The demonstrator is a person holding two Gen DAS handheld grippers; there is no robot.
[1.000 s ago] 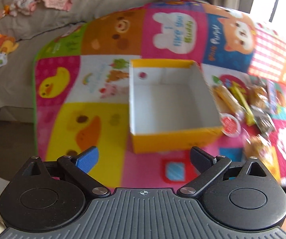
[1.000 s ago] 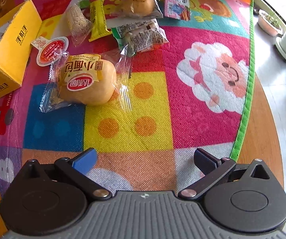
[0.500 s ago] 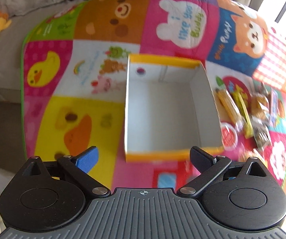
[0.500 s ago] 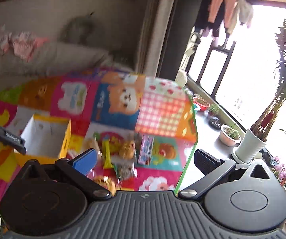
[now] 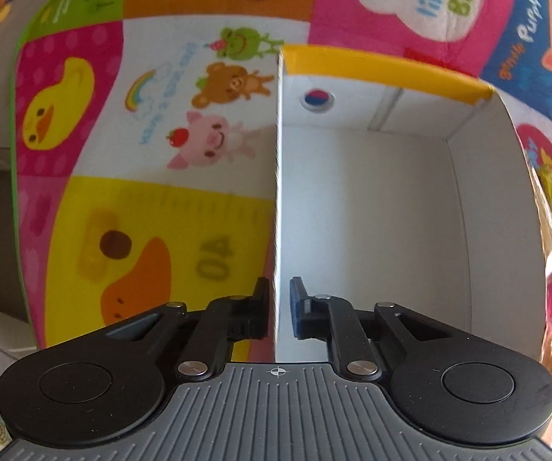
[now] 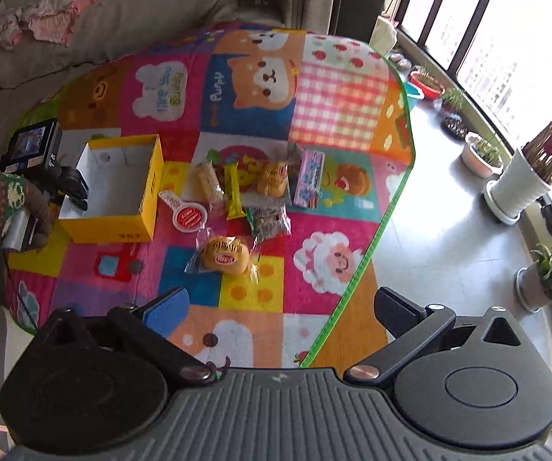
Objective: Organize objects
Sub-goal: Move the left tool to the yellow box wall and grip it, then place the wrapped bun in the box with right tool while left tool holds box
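Now the left gripper (image 5: 278, 294), which hovered spread above the box (image 5: 368, 207) a second ago, has dropped and its jaws pinch the box's left wall. The right gripper (image 6: 280, 307) has lifted away, jaws spread and empty. With the box steadied on the mat (image 6: 253, 292), the snacks (image 6: 226, 255) beside it can probably go in.

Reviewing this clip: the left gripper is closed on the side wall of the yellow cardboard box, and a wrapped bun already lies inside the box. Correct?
Not quite. The left gripper does pinch the side wall of the yellow cardboard box, but the left wrist view shows a bare white interior. In the right wrist view the wrapped bun lies on the colourful cartoon play mat, outside the box.
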